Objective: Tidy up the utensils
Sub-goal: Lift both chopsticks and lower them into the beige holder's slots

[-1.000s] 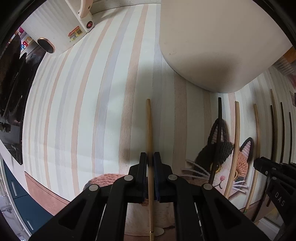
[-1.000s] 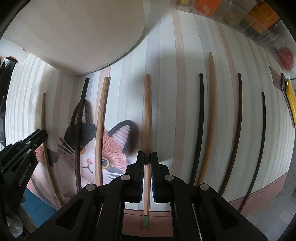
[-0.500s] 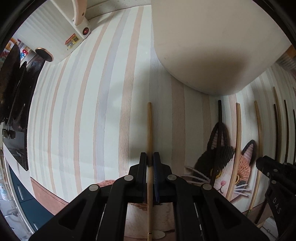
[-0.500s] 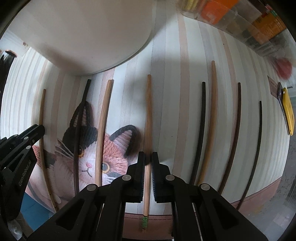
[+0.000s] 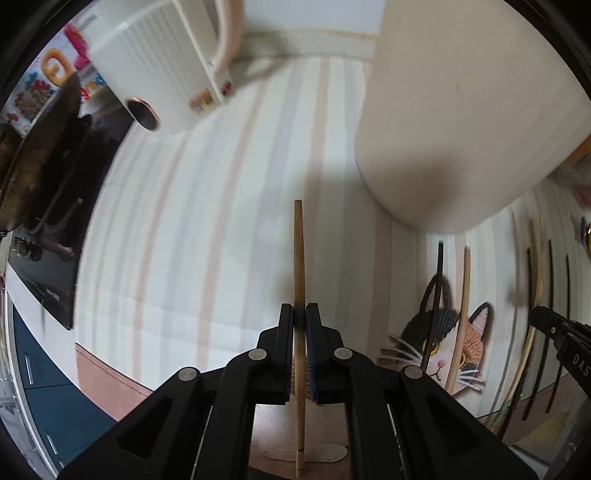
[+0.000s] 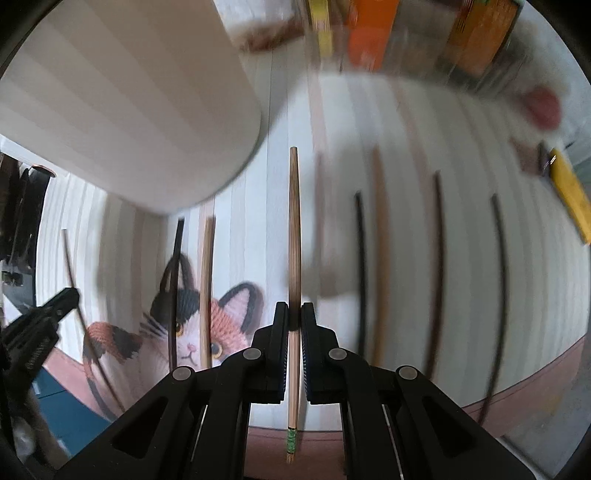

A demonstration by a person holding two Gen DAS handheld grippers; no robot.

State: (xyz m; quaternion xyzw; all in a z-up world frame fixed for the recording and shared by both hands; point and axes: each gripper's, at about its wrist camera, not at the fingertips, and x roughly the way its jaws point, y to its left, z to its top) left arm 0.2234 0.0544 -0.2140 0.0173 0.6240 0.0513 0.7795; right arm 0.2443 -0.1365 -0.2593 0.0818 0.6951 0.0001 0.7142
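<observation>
In the left wrist view my left gripper [image 5: 299, 317] is shut on a light wooden chopstick [image 5: 298, 254], held above the striped tablecloth [image 5: 184, 240]. In the right wrist view my right gripper [image 6: 294, 317] is shut on a wooden chopstick [image 6: 293, 221] with a green band near its end, also lifted off the cloth. Several more chopsticks, dark [image 6: 360, 266] and wooden [image 6: 207, 280], lie in a row on the cloth, some across a cat-shaped mat [image 6: 221, 325]. A tall cream holder [image 5: 461, 110] stands just behind the row.
A white ribbed appliance [image 5: 155, 66] stands at the back left. A dark pan [image 5: 40, 158] sits at the far left edge. Orange and yellow packets [image 6: 373, 33] line the back right, and a yellow item [image 6: 570, 195] lies at the right. The table's front edge [image 5: 107, 373] is close.
Both grippers have risen with their chopsticks, which now hang clear of the cloth. The cream holder and the things at the back show more in both views.
</observation>
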